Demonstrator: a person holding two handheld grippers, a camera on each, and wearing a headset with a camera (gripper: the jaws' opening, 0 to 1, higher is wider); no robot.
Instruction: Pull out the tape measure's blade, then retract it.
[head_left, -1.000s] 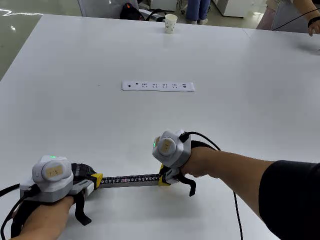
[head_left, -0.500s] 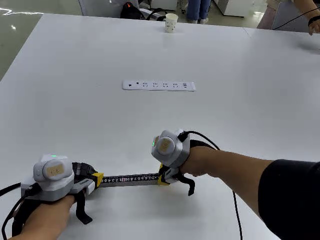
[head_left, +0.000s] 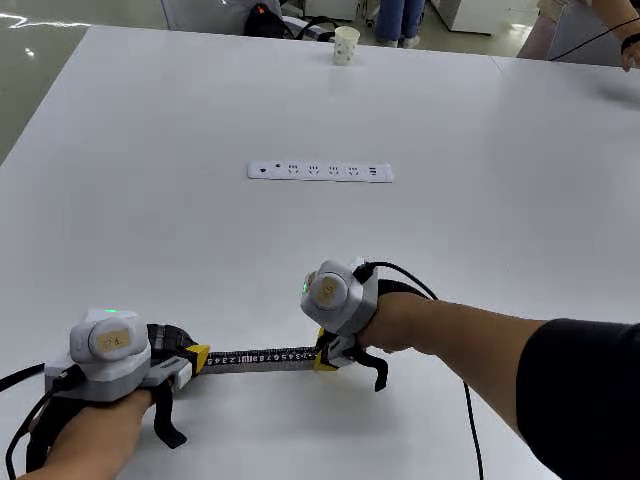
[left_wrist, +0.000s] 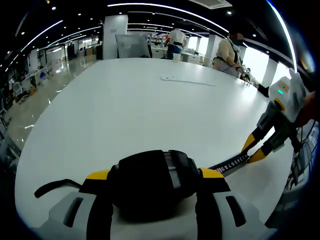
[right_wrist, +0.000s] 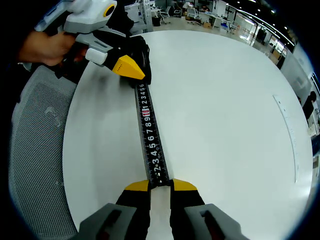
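My left gripper (head_left: 190, 358) is shut on the black tape measure case (head_left: 167, 340) at the near left of the white table (head_left: 300, 250). The case (left_wrist: 150, 182) sits between its yellow fingertips (left_wrist: 97, 175). A short length of black numbered blade (head_left: 262, 356) runs flat along the table to my right gripper (head_left: 325, 360). In the right gripper view, the right gripper (right_wrist: 160, 186) is shut on the blade's end, and the blade (right_wrist: 150, 145) leads back to the case (right_wrist: 140, 52). The blade (left_wrist: 232, 162) also shows in the left gripper view.
A white power strip (head_left: 320, 172) lies mid-table beyond the grippers. A paper cup (head_left: 345, 45) stands near the far edge, with people behind it. A grey mesh chair (right_wrist: 35, 150) is below the near table edge. A black cable (head_left: 470, 420) trails from the right gripper.
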